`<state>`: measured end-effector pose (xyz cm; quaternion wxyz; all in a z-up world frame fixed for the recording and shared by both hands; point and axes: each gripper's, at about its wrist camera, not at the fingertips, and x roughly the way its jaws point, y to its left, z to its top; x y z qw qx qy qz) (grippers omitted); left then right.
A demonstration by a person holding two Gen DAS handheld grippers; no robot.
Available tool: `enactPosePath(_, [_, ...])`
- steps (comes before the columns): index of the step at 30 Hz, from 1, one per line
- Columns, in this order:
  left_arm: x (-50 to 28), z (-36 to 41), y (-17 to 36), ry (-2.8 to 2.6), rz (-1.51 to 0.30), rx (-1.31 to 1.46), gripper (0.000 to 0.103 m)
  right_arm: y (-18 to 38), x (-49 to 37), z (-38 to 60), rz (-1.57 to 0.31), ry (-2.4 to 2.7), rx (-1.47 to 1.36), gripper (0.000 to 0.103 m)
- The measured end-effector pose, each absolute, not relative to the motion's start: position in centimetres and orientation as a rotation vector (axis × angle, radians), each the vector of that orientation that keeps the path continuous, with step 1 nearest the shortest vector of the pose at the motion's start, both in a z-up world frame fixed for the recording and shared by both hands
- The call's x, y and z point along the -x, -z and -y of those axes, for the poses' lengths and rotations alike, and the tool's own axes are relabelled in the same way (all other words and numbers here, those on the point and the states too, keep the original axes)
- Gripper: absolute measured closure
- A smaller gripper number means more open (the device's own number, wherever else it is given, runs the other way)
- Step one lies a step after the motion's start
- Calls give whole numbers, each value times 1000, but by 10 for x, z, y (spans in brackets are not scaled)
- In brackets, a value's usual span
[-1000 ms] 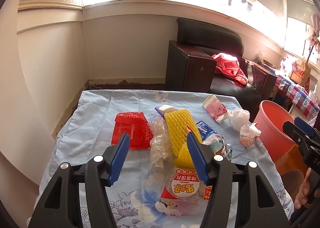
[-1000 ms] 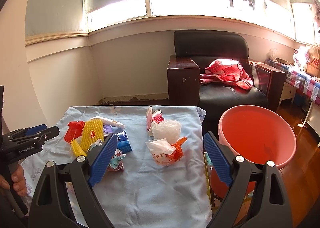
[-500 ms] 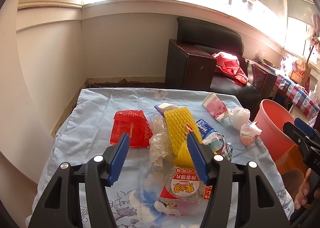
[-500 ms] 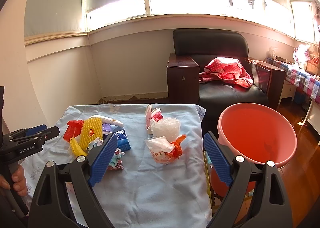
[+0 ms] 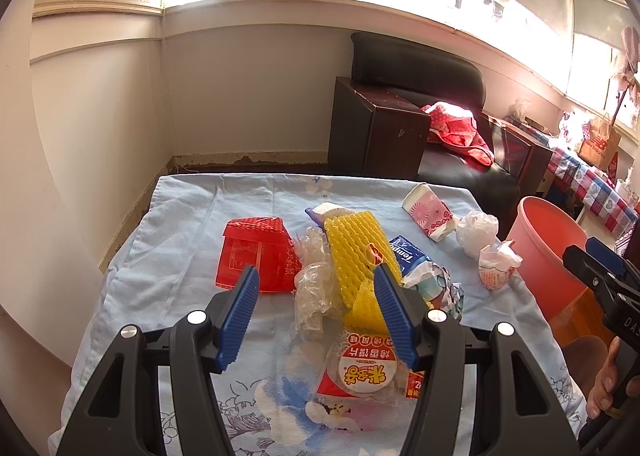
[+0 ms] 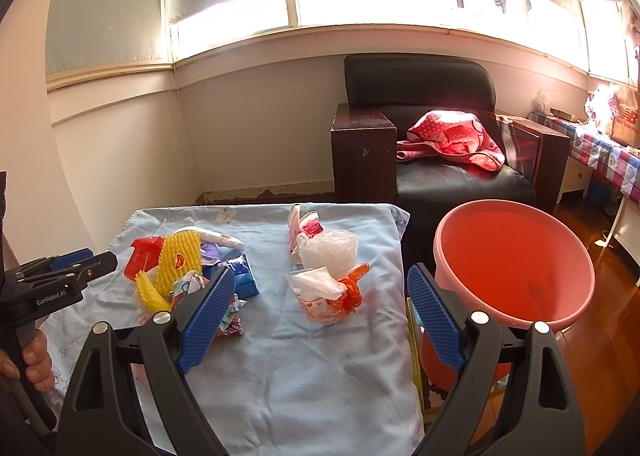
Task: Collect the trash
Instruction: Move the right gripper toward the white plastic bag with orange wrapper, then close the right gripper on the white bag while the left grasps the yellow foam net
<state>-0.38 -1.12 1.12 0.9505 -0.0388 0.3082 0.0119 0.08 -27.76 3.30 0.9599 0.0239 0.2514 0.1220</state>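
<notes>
Both grippers' ribbed blue fingers [image 5: 240,316] [image 6: 206,316] spread wide over crinkled wrappers and yellow foam netting [image 5: 354,252].

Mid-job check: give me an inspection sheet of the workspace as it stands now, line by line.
Surface: table under a light blue cloth, wrinkled, near part bare.
Job's things: yellow foam net, red wrapper, clear crumpled plastic, blue tissue pack, round-label snack bag, paper cup on its side, white plastic bag, orange-and-white wrapper. All lie on the cloth.
Bin: pink basin beside the table's right edge, looks empty.
Clutter: nothing seen beyond the trash.
Grippers: left tongs open over the pile; right tongs open, holding nothing.
Cables: nothing seen.
Surroundings: black armchair with red cloth, windows behind.
</notes>
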Motion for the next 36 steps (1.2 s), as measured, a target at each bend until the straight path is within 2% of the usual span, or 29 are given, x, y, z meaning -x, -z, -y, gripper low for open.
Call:
enactPosePath(7, [6,7,-10,21,-615,106,44,-31,-3,278,-521,-242,-49,14])
enactPosePath(17, [1,12,-2,186,-687,170,44,-21,-9,278,-559,-251,-59,14])
enactPosePath(30, [-24,42,12,225,-764,105,44,-13,-17,276,-605,-269,-55,14])
enactPosePath(32, [-25,42,15,229,-765,99,53,-12,-19,276,-610,-273,-52,14])
enactPosePath(34, [-26,41,17,232,-768,92,76,-11,-21,275,-618,-275,-50,14])
enactPosePath(36, [-28,38,18,237,-773,104,90,-9,-23,275,-628,-278,-54,14])
